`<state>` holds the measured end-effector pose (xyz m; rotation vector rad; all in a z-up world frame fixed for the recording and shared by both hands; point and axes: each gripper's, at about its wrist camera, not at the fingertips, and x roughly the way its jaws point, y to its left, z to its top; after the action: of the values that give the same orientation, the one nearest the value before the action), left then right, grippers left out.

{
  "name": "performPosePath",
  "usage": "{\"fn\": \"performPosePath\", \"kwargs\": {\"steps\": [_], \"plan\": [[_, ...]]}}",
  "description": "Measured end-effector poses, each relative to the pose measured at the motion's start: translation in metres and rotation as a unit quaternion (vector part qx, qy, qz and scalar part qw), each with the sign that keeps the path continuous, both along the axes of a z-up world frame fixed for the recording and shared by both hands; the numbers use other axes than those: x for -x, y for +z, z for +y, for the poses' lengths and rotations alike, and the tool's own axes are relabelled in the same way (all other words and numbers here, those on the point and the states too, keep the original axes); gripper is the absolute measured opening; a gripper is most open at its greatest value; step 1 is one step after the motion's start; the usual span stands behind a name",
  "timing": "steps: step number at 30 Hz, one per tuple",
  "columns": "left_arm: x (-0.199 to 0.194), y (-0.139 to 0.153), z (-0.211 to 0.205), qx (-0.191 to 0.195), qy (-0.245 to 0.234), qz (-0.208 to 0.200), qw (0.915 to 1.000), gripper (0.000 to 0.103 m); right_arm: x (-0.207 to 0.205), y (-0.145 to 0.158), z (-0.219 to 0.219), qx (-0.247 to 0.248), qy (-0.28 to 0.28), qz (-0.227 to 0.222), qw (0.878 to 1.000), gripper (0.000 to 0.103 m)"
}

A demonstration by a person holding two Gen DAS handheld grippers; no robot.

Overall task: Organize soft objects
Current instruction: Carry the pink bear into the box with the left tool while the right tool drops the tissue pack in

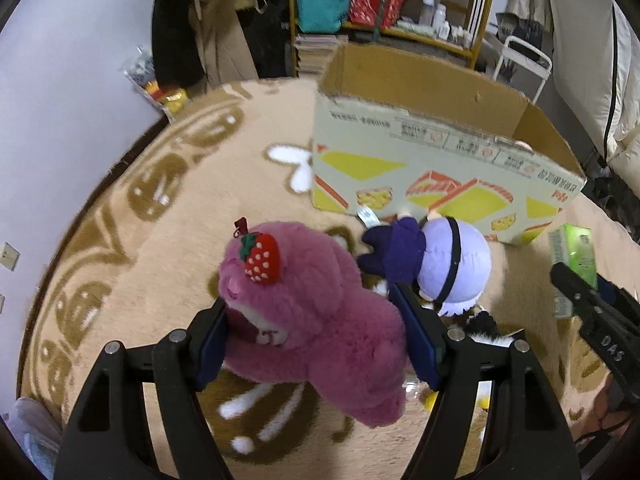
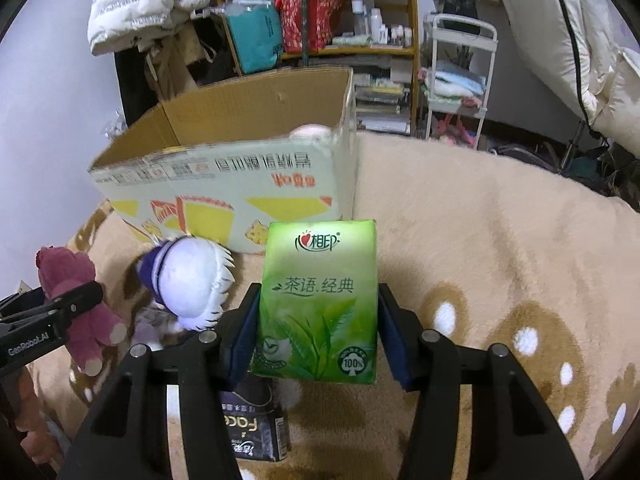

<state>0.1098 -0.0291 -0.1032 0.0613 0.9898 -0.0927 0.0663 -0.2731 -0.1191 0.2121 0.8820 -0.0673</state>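
My left gripper (image 1: pixel 316 332) is shut on a pink plush bear (image 1: pixel 308 320) with a strawberry on its ear, held above the rug. The bear also shows in the right wrist view (image 2: pixel 76 300). My right gripper (image 2: pixel 316 332) is shut on a green tissue pack (image 2: pixel 320 304), which also shows in the left wrist view (image 1: pixel 572 256). A white-headed doll in purple (image 1: pixel 448 264) lies on the rug between the grippers, in front of an open cardboard box (image 1: pixel 420 160). In the right wrist view the doll (image 2: pixel 188 284) lies left of the pack and the box (image 2: pixel 240 184) stands behind; something pale (image 2: pixel 312 132) shows inside its right corner.
A beige patterned rug (image 2: pixel 480 240) covers the floor. A dark tissue pack (image 2: pixel 256 428) lies under my right gripper. Shelves (image 2: pixel 320 20) and a white cart (image 2: pixel 456 80) stand behind the box. A wall (image 1: pixel 60 80) is on the left, bedding (image 2: pixel 580 40) on the right.
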Motion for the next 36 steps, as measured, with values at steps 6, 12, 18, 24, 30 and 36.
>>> {"fn": "performPosePath", "kwargs": {"steps": [6,12,18,24,30,36], "plan": [[0.014,0.024,0.009,-0.015,0.007,-0.061,0.9980,0.074,0.016,0.025,0.002,-0.002,0.007,-0.036,0.999,0.058],[0.030,0.045,0.009,-0.029,0.000,-0.112,0.9933,0.074,0.028,0.050,0.010,0.001,0.018,-0.079,0.997,0.058],[0.042,0.059,-0.001,-0.023,-0.019,-0.160,0.9866,0.074,0.032,0.069,0.013,0.012,0.026,-0.116,0.993,0.058],[0.051,0.067,-0.008,-0.032,-0.031,-0.190,0.9808,0.074,0.034,0.080,0.013,0.009,0.028,-0.138,0.990,0.058],[0.058,0.075,-0.015,-0.034,-0.045,-0.214,0.9753,0.074,0.029,0.086,0.014,0.014,0.032,-0.155,0.987,0.058],[0.060,0.081,-0.024,-0.049,-0.058,-0.238,0.9684,0.074,0.024,0.088,0.012,0.013,0.036,-0.164,0.986,0.058]]}}
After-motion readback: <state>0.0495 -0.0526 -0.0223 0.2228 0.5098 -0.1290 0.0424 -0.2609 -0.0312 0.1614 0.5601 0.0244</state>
